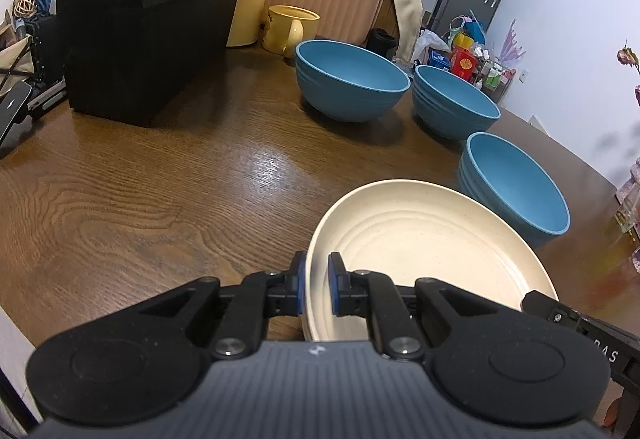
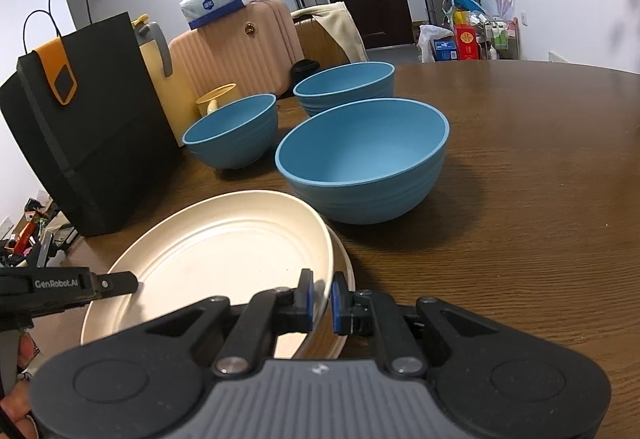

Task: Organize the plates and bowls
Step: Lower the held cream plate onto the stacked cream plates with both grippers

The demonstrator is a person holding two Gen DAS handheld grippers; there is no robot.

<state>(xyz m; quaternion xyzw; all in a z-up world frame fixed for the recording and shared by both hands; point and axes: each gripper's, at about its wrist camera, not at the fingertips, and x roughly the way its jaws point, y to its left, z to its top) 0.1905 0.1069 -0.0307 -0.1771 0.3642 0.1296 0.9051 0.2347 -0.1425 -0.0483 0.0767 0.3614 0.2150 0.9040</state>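
Table (image 1: pixel 140 199) layout as I see it: plate (image 1: pixel 432 239) nearest me, at front edge, sitting on a 2nd plate (image 2: pixel 344 263) whose rim shows at its right side. L gripper (image 1: pixel 317 285) clamps plate's left rim, R gripper (image 2: pixel 322 301) clamps its right rim. Three bowls behind plate: bowl A (image 2: pixel 362 159) just beyond it, bowl B (image 2: pixel 232 131) further back-left, bowl C (image 2: pixel 344 85) furthest. Bag (image 2: pixel 92 127) stands at left, mug (image 1: pixel 292 29) behind bowl B. Suitcase (image 2: pixel 236 55) off table, behind, w/ tissue pack (image 2: pixel 214 1) on top.
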